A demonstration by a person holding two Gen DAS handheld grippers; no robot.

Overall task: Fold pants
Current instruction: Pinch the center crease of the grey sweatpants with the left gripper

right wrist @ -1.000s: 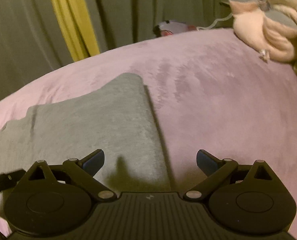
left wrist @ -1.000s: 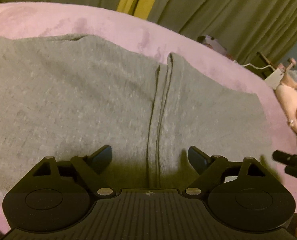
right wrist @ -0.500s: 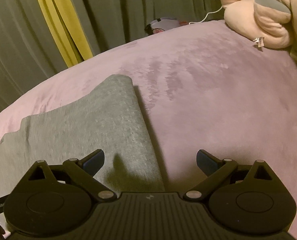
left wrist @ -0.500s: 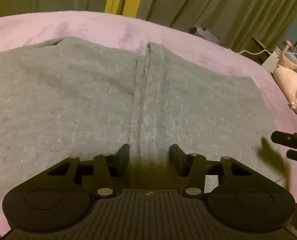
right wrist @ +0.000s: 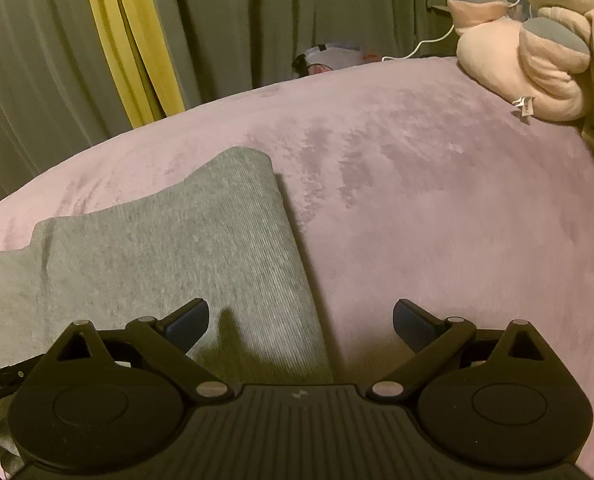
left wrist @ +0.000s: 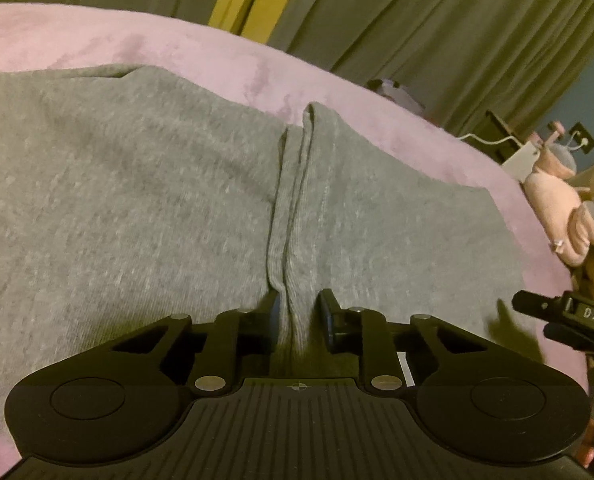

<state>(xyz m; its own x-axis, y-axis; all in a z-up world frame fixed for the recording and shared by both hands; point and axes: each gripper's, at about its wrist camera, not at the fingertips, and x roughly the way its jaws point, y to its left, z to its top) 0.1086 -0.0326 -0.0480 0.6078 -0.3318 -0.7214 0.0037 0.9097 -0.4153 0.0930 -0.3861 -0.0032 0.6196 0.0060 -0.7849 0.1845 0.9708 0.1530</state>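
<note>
Grey pants (left wrist: 137, 208) lie flat on a pink bed cover (left wrist: 97, 44). A ribbed band, the waistband or cuffs, runs down their middle (left wrist: 293, 200). My left gripper (left wrist: 297, 316) is shut on the near end of this band, pinching a raised fold of it. In the right wrist view the pants' ribbed right edge (right wrist: 225, 240) lies under my right gripper (right wrist: 301, 320), which is open and empty, its left finger over the cloth, its right finger over bare cover. The right gripper's tip also shows in the left wrist view (left wrist: 569, 320).
Pink plush toys (right wrist: 529, 60) sit at the bed's far right corner. Grey and yellow curtains (right wrist: 129, 40) hang behind the bed. A white cable (right wrist: 421, 46) and small items lie at the far edge.
My left gripper has closed from wide open onto the pants' middle band and lifted a fold of it. My right gripper stays open over the pants' right edge, shifting only slightly.
</note>
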